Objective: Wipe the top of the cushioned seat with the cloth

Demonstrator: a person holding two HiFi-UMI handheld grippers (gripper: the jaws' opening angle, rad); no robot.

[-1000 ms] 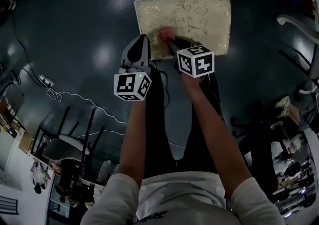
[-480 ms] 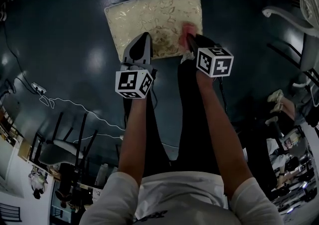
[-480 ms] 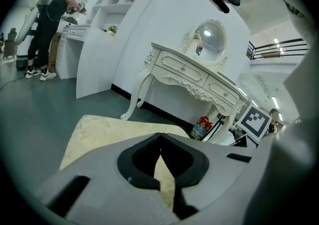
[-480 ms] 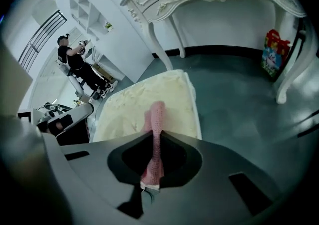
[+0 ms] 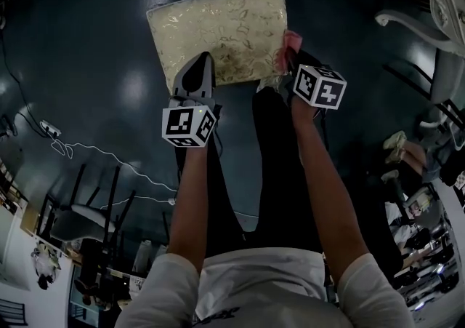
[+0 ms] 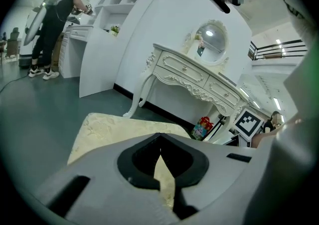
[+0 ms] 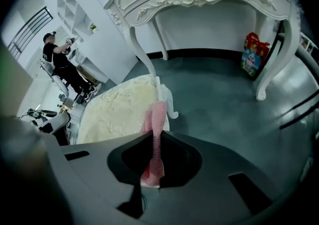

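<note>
One pink cloth (image 7: 155, 136), perhaps knitted, floral cushion (image 5: 218, 28)

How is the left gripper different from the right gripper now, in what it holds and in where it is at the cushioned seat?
The right gripper is shut on the pink cloth; the left gripper is shut with nothing between its jaws. The right gripper is at the right edge of the cushioned seat; the left gripper is at its near edge. Both carry a marker cube.
</note>
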